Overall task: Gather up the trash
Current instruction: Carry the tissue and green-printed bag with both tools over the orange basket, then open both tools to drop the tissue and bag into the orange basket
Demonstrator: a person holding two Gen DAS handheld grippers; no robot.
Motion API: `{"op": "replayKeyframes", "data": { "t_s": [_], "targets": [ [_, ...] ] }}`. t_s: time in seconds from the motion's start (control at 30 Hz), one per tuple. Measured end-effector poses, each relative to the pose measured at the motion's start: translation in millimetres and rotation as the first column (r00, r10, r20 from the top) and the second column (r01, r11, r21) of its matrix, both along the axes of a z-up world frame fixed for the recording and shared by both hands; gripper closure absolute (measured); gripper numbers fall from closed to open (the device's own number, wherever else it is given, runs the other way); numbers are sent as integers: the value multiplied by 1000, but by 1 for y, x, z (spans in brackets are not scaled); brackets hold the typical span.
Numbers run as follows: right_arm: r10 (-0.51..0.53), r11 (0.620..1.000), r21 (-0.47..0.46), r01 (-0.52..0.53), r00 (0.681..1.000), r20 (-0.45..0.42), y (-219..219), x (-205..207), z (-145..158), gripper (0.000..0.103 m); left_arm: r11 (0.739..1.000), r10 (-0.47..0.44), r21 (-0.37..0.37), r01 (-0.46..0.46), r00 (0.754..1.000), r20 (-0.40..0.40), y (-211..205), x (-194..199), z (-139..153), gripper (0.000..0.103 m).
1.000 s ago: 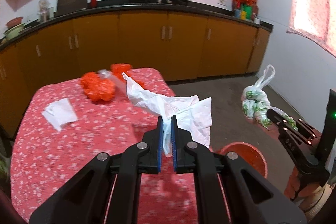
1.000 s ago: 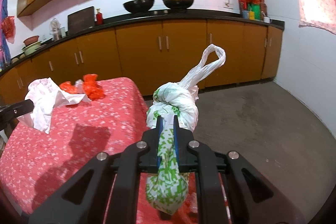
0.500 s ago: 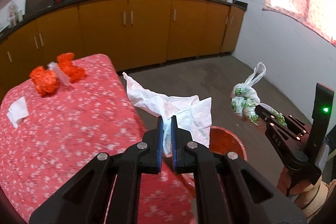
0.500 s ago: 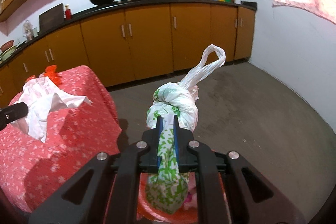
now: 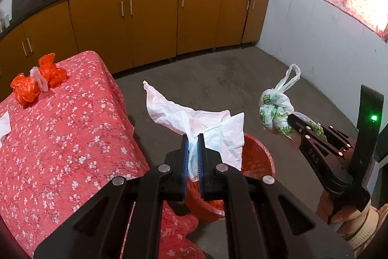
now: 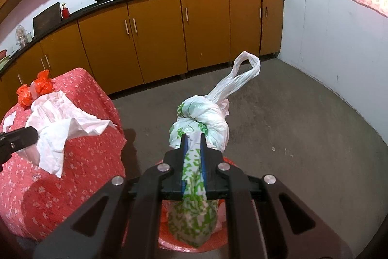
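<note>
Left gripper, lower centre, pads pinching crumpled white paper above the red bin; right gripper, lower centre of its own view, pads clamped on a knotted green-and-white plastic bag, its tail hanging over the same bin; orange wrappers lie at upper left on the red floral tablecloth.

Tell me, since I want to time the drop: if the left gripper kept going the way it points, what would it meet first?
Probably the red bin: the left gripper, shut on crumpled white plastic, points down at its rim. Depth is unclear.
</note>
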State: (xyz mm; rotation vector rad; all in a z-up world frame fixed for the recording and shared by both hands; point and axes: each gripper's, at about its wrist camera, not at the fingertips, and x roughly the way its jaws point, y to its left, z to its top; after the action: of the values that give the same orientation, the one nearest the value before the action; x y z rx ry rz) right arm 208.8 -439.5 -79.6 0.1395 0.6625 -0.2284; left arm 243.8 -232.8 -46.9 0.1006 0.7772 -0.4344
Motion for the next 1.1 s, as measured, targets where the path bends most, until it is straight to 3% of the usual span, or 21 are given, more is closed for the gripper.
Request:
{"op": "replayKeyframes", "data": {
  "t_s": [0.4,0.6,0.8,1.1],
  "targets": [
    [-18,1000,19,18,999,-40,-11,6,-23,93,1000,-25,15,26,999,-38,-23,10,-14,96],
    [-11,998,61,18,993,-118,-26,7,-56,93,998,-38,47,44,992,-117,-42,19,-41,96],
    [10,994,110,13,979,-202,-36,12,-92,93,987,-60,134,84,983,-175,-70,24,-73,96],
    [57,990,140,-21,965,-256,-34,26,-119,92,981,-60,163,103,967,-247,-87,33,-99,96]
  ]
}}
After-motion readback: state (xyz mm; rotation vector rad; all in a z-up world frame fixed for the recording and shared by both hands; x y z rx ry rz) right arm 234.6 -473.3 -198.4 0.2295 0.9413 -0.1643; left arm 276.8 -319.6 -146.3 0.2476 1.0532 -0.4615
